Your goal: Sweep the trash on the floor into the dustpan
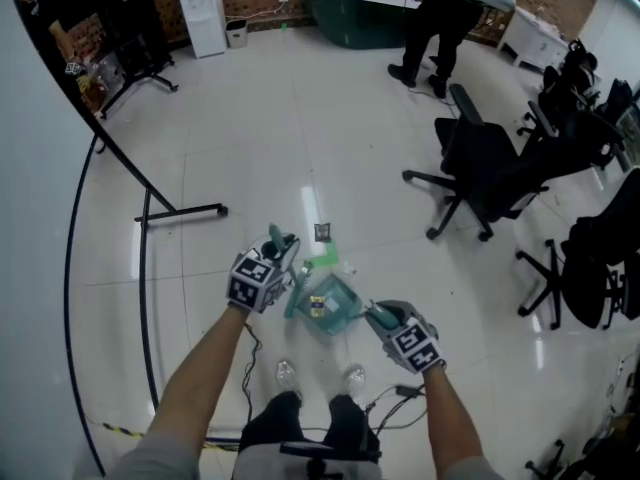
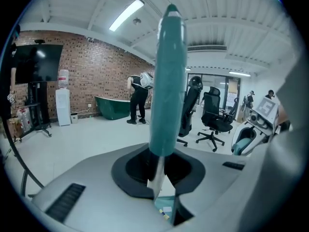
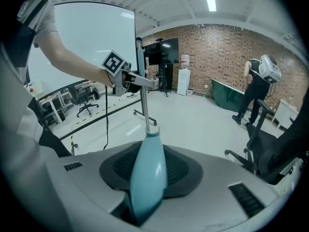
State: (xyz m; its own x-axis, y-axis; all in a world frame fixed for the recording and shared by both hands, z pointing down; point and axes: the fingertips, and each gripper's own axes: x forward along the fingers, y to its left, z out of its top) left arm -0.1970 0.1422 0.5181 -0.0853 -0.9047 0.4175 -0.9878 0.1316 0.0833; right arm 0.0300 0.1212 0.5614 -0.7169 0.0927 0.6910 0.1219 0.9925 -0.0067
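Observation:
A teal dustpan hangs low over the white floor between my two grippers, with small scraps of trash in it. My left gripper is shut on a dark teal handle; below the jaws a pale shaft runs down to the dustpan. A pale teal handle with a metal shaft, seemingly the broom's, sits in my shut right gripper. One dark scrap lies on the floor just beyond, next to something green.
Black office chairs crowd the right side. A black stand's foot lies to the left. At the back a person stands by a green tub, with a white water dispenser further left. My own shoes are below.

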